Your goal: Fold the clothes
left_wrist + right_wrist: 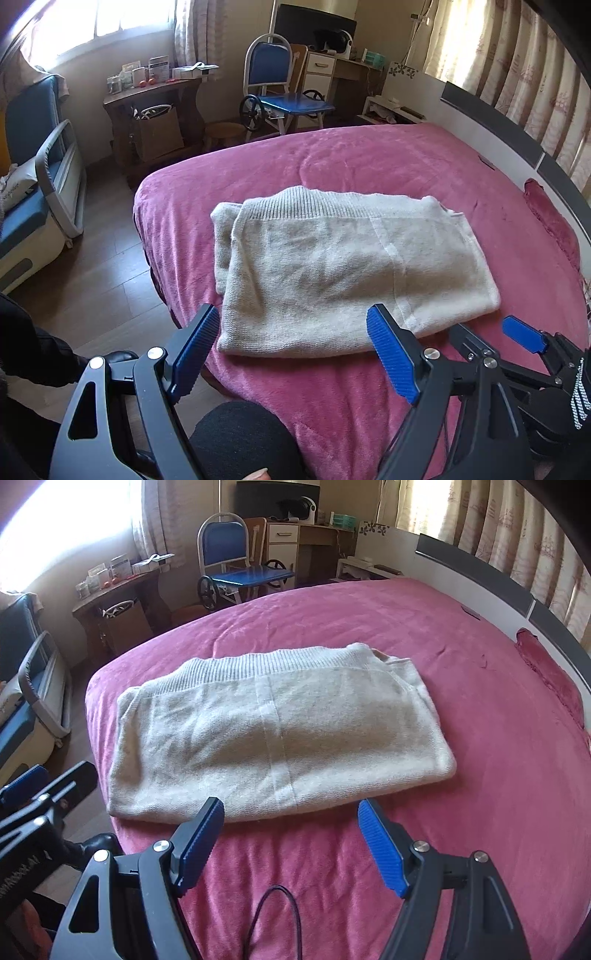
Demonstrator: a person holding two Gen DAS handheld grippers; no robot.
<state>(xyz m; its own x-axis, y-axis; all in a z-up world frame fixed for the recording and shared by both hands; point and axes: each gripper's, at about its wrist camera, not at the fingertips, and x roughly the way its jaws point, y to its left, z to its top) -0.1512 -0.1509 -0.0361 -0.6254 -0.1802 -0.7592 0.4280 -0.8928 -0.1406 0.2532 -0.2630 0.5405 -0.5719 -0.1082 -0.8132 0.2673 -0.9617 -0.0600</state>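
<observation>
The bed (480, 812) fills most of both views, covered in a fuzzy pink blanket (332, 867) with a few soft wrinkles. A folded cream sweater (273, 734) sits flat on it around the middle of the frame – ribbed hem along the far edge. A thin black cable (291, 908) loops on the blanket at bottom center, and a dark red pillow (550, 672) sits at the right edge.
</observation>
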